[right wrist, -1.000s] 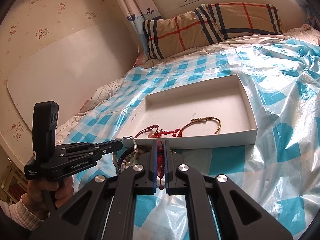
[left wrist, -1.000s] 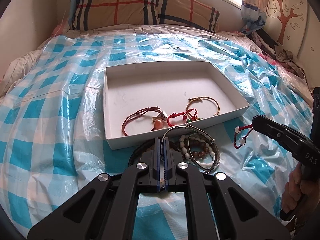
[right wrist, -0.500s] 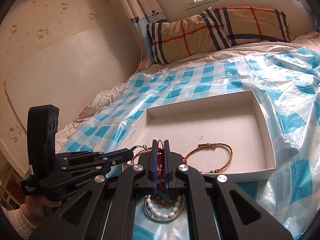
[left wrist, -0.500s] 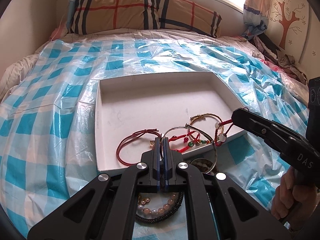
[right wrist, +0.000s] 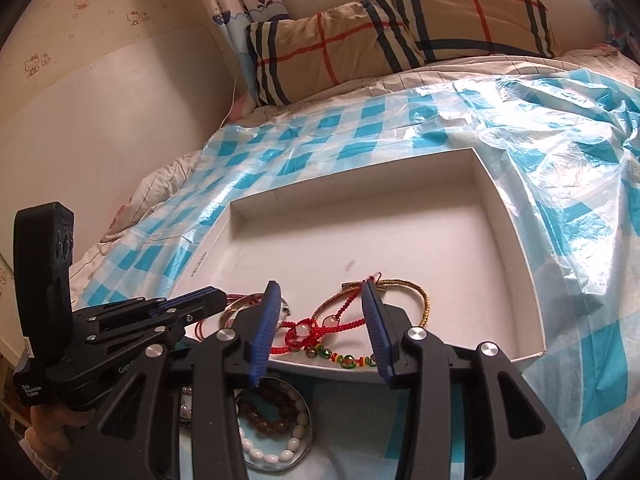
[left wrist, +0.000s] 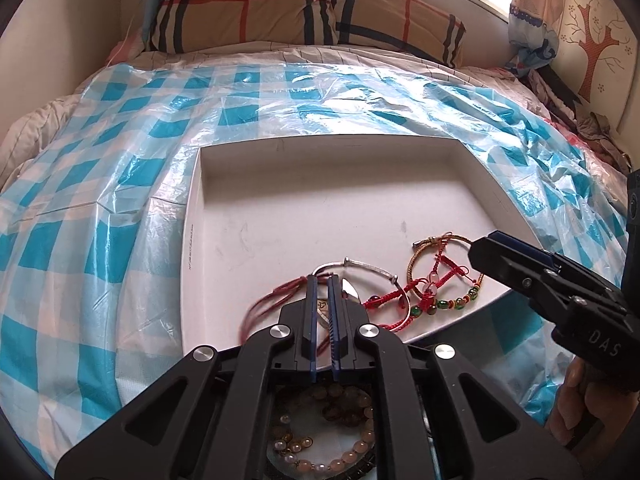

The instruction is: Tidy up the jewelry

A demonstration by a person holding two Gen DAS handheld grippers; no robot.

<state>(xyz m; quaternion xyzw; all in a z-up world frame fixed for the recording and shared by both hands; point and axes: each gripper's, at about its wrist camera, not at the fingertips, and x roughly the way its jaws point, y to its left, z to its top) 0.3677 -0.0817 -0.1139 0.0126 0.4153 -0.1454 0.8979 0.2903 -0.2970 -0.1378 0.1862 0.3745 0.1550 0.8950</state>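
Right tool (right wrist: 320,322): jaws opening, standing apart, nothing pinched. The red knotted cord bracelet (right wrist: 316,330) is lying between and just below the blue pads (right wrist: 262,332), on the floor of the white tray (right wrist: 508,216). Just beyond the pads, the gold braided bangle (right wrist: 416,294) is resting in the tray; just under them, a strand of green and orange beads (right wrist: 348,359) is sitting by the tray's near wall.

Left tool (left wrist: 324,312): jaws pressed nearly together, a thin slit showing; cannot tell if anything is gripped. The silver bangle (left wrist: 368,270) is lying just ahead of its tips, in the tray, with a dark red cord loop (left wrist: 276,298) to its left.

Beneath both tools, outside the tray's near wall, beaded bracelets (right wrist: 276,432) are heaped on the blue-checked plastic sheet (left wrist: 100,200) covering the bed. A plaid pillow (left wrist: 280,12) is lying well beyond.
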